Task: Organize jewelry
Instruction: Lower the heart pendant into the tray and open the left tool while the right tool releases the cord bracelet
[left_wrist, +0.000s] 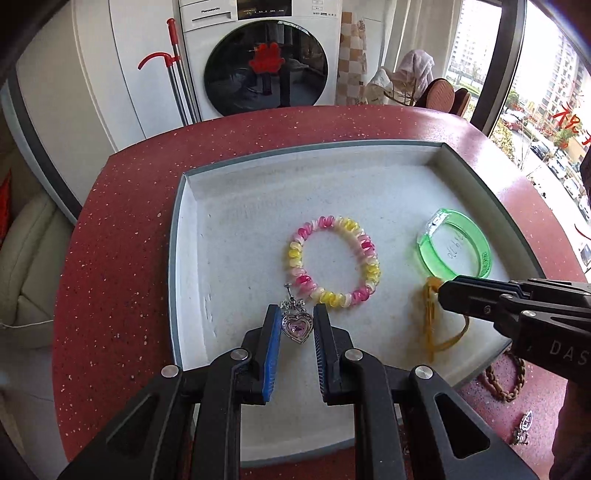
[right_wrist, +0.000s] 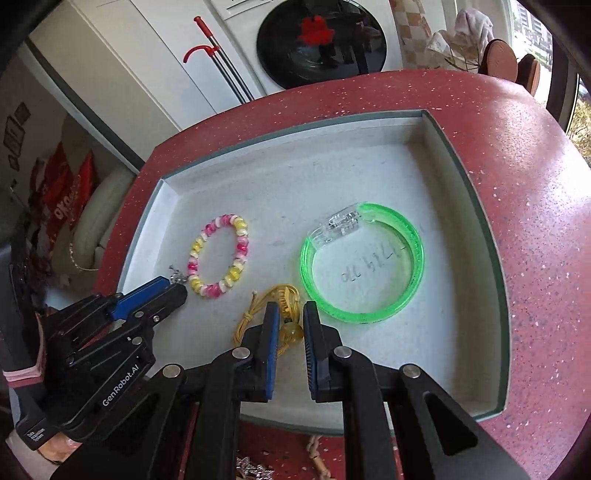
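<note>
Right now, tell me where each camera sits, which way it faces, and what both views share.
Left wrist: rides the left gripper, facing forward over the white tray; its open fingers flank the heart pendant; the right gripper enters from the right.
Right wrist: rides the right gripper, facing the same tray; its open fingers flank the yellow cord charm; the left gripper shows at left.
Shared: tray, pink-and-yellow bracelet, green bangle, red table, washing machine.

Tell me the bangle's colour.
Translucent green bangle with a clear clasp section; right wrist view shows it best.

White washing machine (left_wrist: 260, 55), bright window (left_wrist: 546, 92)
</note>
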